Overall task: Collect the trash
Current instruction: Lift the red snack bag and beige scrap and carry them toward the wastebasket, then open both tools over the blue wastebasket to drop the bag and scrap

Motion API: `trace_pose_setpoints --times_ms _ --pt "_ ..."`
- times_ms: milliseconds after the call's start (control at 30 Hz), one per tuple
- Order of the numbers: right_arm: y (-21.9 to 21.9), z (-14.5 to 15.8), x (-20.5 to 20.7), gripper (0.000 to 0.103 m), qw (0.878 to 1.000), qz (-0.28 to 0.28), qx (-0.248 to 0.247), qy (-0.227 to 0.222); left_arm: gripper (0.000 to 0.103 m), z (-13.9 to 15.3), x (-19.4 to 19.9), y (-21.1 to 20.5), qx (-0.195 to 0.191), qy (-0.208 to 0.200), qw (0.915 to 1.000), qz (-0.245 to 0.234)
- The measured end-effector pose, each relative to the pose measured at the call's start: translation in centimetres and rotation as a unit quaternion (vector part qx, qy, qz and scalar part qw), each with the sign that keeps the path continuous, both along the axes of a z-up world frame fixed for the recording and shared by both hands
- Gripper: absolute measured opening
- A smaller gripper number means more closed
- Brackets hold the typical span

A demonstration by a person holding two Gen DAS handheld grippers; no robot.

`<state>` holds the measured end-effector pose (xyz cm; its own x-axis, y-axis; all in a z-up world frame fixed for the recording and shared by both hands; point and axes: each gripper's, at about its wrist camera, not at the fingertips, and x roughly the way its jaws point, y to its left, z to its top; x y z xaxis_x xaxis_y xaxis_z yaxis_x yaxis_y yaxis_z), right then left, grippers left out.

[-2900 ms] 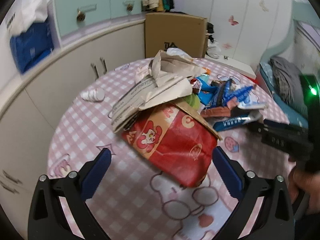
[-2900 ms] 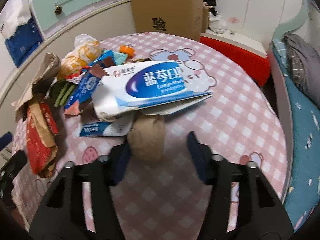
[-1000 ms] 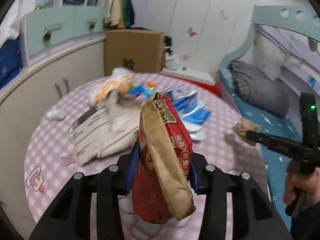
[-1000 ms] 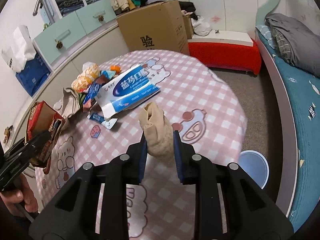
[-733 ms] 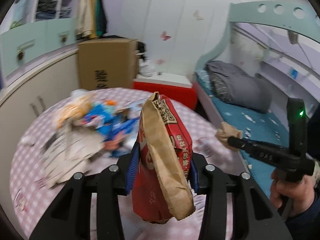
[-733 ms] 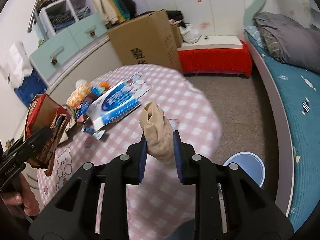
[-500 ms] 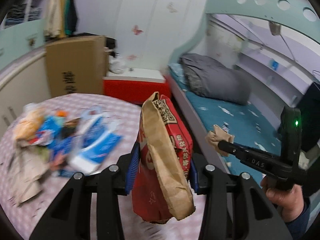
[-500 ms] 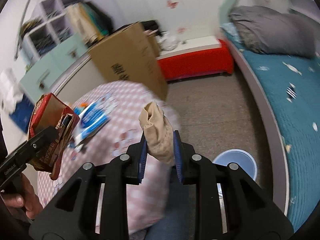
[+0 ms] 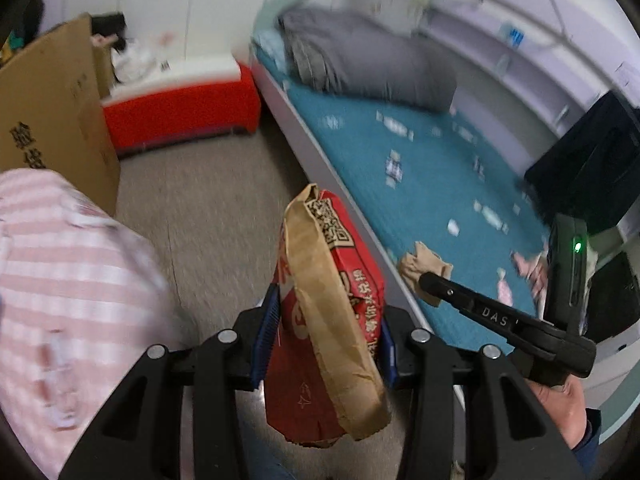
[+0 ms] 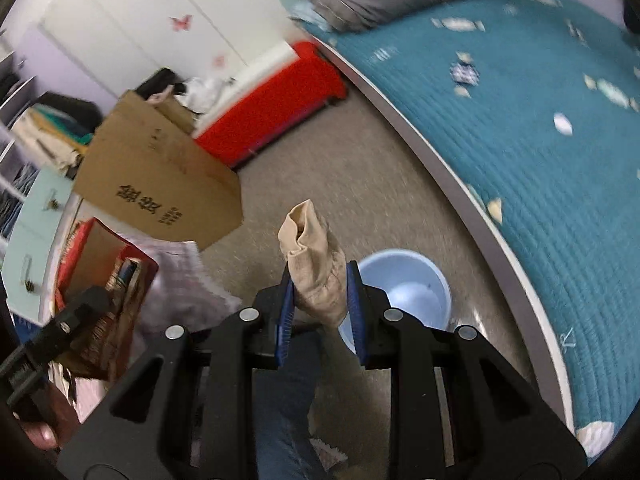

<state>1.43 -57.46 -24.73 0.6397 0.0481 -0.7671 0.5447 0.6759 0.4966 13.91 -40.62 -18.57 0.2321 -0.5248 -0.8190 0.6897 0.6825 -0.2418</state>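
Two grippers are each carrying a piece of trash above the carpeted floor [image 9: 216, 216]. The left gripper [image 9: 325, 344] has its blue fingers [image 9: 266, 336] clamped on a red and brown paper bag [image 9: 332, 304], which stands upright between them with a QR code near its top. The right gripper [image 10: 320, 304] has its fingers [image 10: 285, 312] pinched on a crumpled beige wad [image 10: 314, 264], held upright. Just beyond that wad, low on the floor, stands a light blue bin [image 10: 412, 284], its open mouth partly hidden behind the right fingers. The bin sits between the edge of the pink-checked desk [image 10: 180, 272] and the bed with the teal cover [image 10: 540, 140]. In the left wrist view the right gripper [image 9: 430, 280] shows at the right with the beige wad at its tip, over the bed's edge. A cardboard box [image 10: 156, 184] and a red bench [image 10: 264, 108] stand farther back.
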Motion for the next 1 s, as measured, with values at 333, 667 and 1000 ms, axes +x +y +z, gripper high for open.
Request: trace_pose_setpoints --times_ms 333,667,1000 --pt "-2.8 -8.6 2.5 0.025 0.995 -0.008 0.076 0.062 0.043 -8.8 2.2 -7.1 0.102 0.063 0.9925 -0.024" --pt "-3.5 -12.8 4.0 0.06 0.988 -0.017 0.129 0.08 0.084 -11.9 4.1 -8.4 0.151 0.071 0.9858 -0.016" --pt "-3.4 -11.6 2.6 0.096 0.99 -0.044 0.113 0.074 0.087 -9.4 3.9 -7.6 0.139 0.054 0.9888 0.001"
